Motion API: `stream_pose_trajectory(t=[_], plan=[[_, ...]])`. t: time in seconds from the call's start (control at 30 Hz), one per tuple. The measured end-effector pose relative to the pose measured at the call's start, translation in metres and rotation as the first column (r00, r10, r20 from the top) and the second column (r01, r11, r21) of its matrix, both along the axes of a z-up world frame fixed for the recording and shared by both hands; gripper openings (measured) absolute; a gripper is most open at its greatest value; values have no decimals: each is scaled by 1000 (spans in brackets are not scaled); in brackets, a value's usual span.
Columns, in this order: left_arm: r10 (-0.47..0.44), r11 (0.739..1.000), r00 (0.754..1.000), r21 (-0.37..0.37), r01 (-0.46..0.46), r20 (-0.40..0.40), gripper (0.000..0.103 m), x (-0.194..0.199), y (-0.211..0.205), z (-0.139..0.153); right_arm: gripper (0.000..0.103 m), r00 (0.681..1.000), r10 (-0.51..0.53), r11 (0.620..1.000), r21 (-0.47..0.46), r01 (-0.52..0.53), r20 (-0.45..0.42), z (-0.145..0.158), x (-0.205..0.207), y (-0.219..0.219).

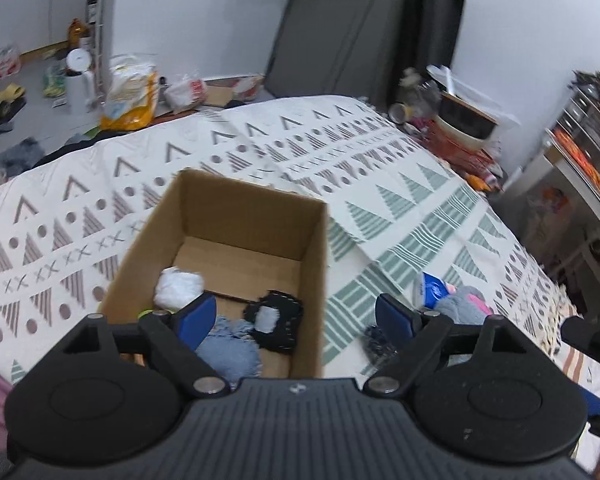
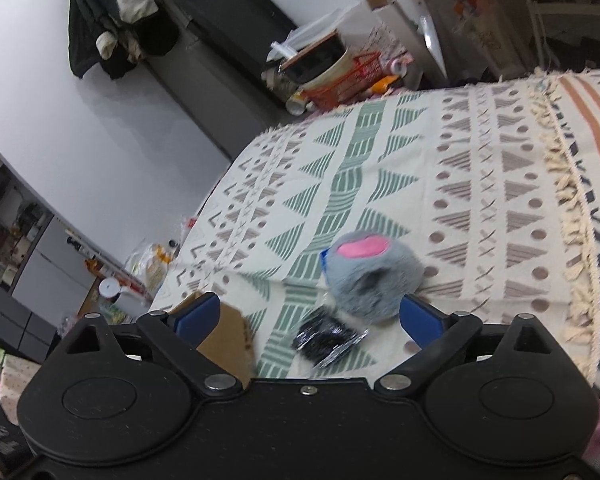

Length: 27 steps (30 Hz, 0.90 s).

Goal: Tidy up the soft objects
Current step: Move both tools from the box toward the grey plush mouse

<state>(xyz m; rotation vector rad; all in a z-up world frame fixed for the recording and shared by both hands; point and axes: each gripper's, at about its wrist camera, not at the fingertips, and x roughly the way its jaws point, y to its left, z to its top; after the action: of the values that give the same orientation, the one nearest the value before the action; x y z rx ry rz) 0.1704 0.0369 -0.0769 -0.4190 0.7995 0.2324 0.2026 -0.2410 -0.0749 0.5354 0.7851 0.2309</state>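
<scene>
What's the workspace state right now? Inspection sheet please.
Surface: patterned blanket over a bed.
Job's things: cardboard box holds white, black and denim soft pieces; grey-and-pink plush and black packet lie outside on the blanket.
Clutter: blue-and-white pack beside the plush.
Grippers: left gripper open, empty, over the box; right gripper open, near the plush.
Cables: nothing seen.
Surroundings: bags on the floor, crowded shelves.

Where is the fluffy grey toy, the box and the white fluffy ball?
Grey toy (image 2: 374, 280), right wrist view, on its furry body.
Box (image 1: 314, 280), left wrist view, on its right wall.
White ball (image 1: 178, 288), left wrist view, on its middle.
</scene>
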Motion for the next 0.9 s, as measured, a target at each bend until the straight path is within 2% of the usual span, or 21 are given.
stream_pose_trajectory(t=[0.1, 0.2, 0.4, 0.6, 0.8, 0.9], plan=[[-23, 1000, 1000, 15, 23, -4, 86, 5, -7, 2, 97, 1000, -23, 1000, 21, 23, 9, -10, -1, -11], [-50, 998, 999, 37, 50, -15, 86, 11, -17, 2, 97, 999, -38, 998, 42, 39, -23, -22, 1, -20], [-96, 993, 995, 68, 98, -34, 86, 17, -43, 1, 97, 999, -37, 994, 103, 40, -24, -30, 7, -34], [-130, 984, 990, 113, 136, -52, 86, 26, -66, -1, 97, 998, -50, 995, 89, 52, -30, -35, 9, -43], [-205, 968, 978, 145, 207, -26, 86, 39, -87, 5, 94, 998, -63, 993, 101, 66, -24, -40, 14, -57], [-241, 956, 970, 163, 244, -35, 86, 48, -98, 6, 89, 996, -76, 988, 131, 82, -46, -46, 19, -67]])
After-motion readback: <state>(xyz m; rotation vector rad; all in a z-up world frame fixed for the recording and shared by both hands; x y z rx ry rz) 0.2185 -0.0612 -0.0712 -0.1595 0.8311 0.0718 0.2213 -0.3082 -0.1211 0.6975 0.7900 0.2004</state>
